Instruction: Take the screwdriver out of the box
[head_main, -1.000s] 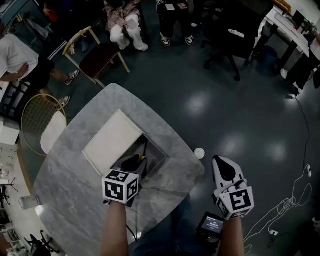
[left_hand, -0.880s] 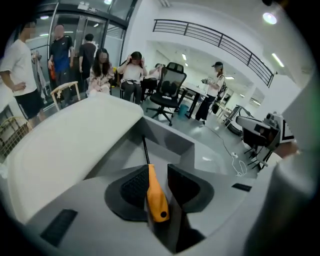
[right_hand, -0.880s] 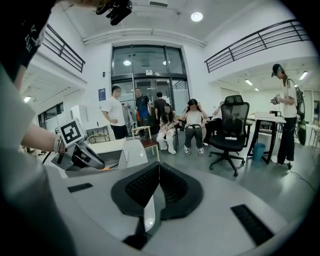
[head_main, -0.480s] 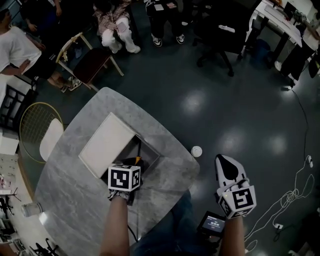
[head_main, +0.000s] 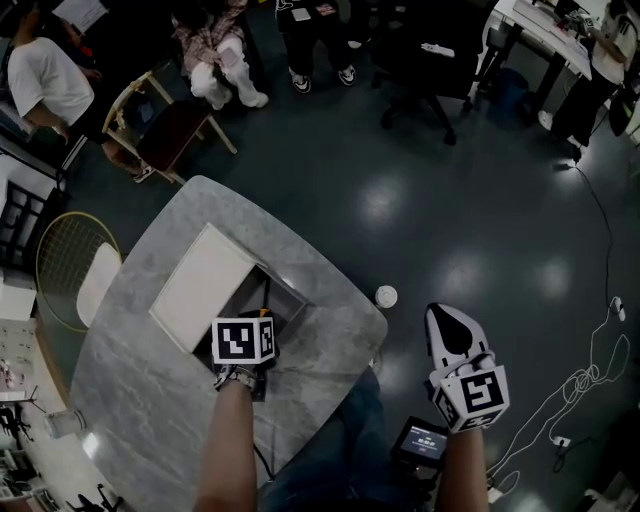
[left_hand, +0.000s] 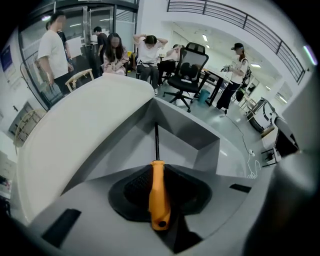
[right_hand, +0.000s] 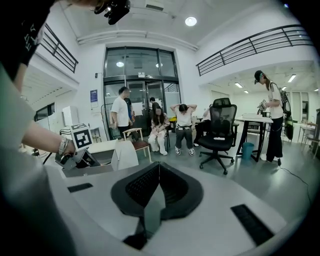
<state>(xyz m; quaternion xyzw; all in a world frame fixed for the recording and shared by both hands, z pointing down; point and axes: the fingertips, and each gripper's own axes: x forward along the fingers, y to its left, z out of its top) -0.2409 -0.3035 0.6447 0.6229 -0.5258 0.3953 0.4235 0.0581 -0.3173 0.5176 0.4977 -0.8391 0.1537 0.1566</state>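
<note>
The left gripper (left_hand: 156, 172), now lowered into the open box (left_hand: 200, 135), is being clamped on the orange handle of the screwdriver (left_hand: 158, 192), its jaws having just been closing; the tool is lying inside, judged ready for lifting. This grip is being shown only by the left gripper view, being hidden in the head view by the marker cube (head_main: 243, 340). The right gripper (right_hand: 158, 170) is being held closed and empty.

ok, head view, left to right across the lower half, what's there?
Wire-back chair → left tongs, jaws just been closing round the screwdriver handle → small white round thing on floor → right tongs → white cable.
</note>
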